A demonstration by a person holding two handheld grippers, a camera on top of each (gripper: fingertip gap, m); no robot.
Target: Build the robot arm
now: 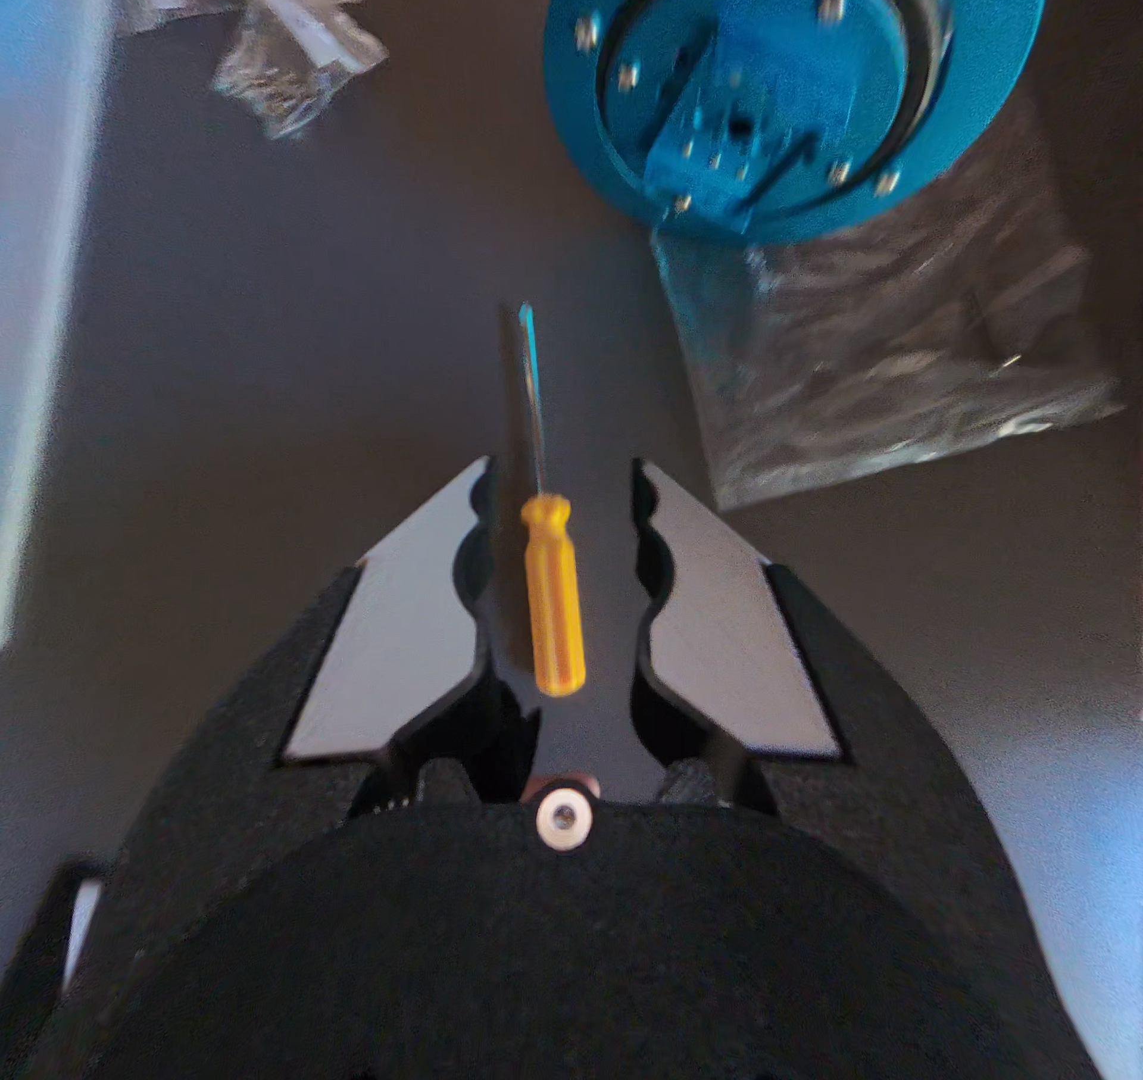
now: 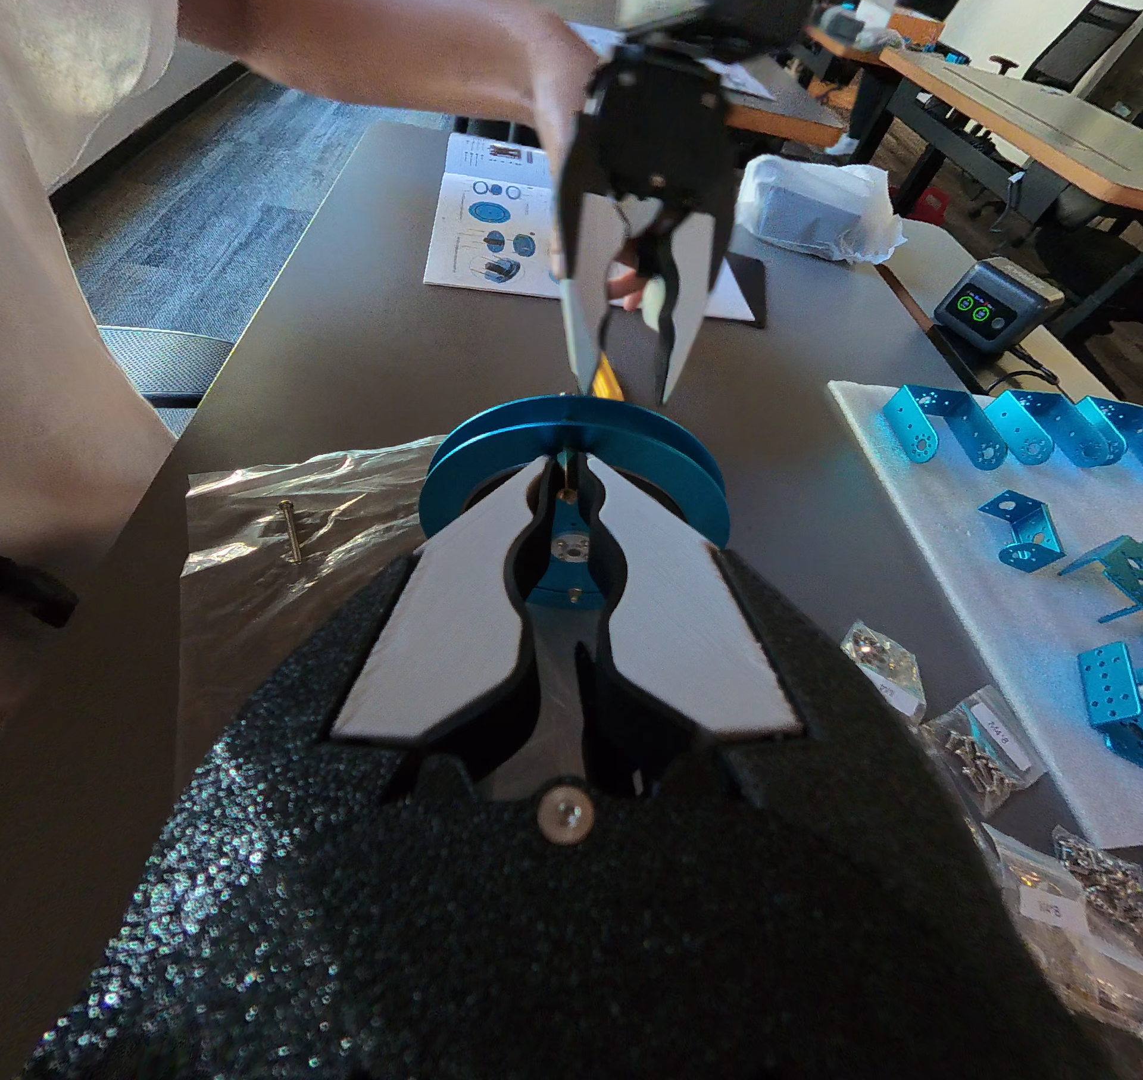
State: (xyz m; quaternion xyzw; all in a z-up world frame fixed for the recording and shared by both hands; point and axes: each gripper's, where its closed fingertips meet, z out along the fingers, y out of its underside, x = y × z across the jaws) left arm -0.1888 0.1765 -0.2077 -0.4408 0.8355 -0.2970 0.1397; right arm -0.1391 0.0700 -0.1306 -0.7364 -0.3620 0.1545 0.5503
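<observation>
Left gripper [image 1: 563,475]: jaws apart, straddling the yellow-handled steel screwdriver [image 1: 552,592] flat on the dark table [image 1: 247,370], touching nothing.
Right gripper [image 2: 566,462]: pinched on the blue 2-disc metal wheel assembly [image 2: 575,432], steadying it upright by the clear plastic bag [image 2: 260,555].

The little screwdriver [image 1: 550,592] had a yellow handle and a thin metal shaft. It lay flat on the dark table [image 1: 309,370], its tip pointing toward the blue wheel [image 1: 798,79]. The wheel, round with small screws, stood on clear plastic [image 1: 897,370].
</observation>
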